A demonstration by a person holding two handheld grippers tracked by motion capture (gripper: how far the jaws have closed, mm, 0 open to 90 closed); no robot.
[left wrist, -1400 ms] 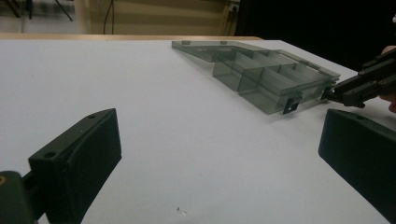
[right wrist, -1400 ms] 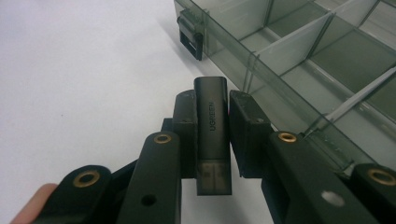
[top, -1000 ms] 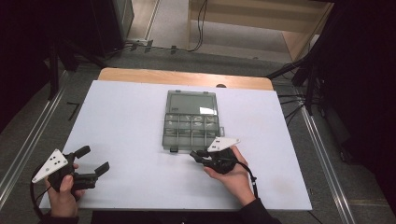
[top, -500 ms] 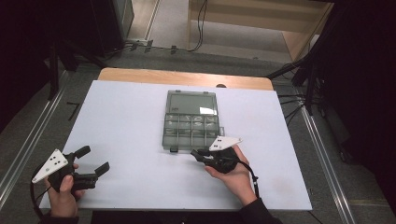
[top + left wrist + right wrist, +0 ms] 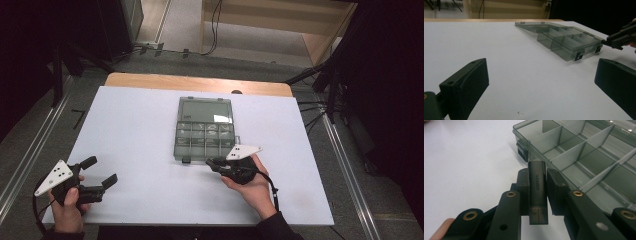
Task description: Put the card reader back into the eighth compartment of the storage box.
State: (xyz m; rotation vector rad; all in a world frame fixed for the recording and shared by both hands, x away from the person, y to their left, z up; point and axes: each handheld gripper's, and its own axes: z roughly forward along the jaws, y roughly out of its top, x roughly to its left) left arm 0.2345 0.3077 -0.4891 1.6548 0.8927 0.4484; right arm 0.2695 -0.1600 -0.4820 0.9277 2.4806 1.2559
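Organizer box (image 5: 204,131) sits mid-bench, lid folded flat on the far side, divided tray on the near side. Smoky clear plastic, two latches on the near edge. From the high view the compartments can't be read for contents; the right tool view looks straight into several of them (image 5: 584,162) and those seen are bare, dividers only. The rest of the tray is cut off at that frame's edge.

Right tool (image 5: 216,164) is at the box's near-right corner, tip just beside the near wall. Jaws are closed most of the way and clamp a small dark adapter/stick (image 5: 537,192), "UGREEN" printed along its side, translucent cap end toward the camera. Its far end lies at or over the tray's near rim; can't tell whether it touches. In the high view the stick itself is too small and dark to pick out, hidden in the black of the jaws under the grey plate.

Left tool (image 5: 100,172) rests at the near-left of the white bench (image 5: 135,130), well apart from the box. Jaws spread wide, nothing between them. Its own view shows the box (image 5: 564,41) side-on at the far right with the right tool's tip (image 5: 617,40) at the corner latch; the hand is cropped at the frame edge.

A tiny speck (image 5: 519,113) lies on the bench between the left jaws, too small to identify.
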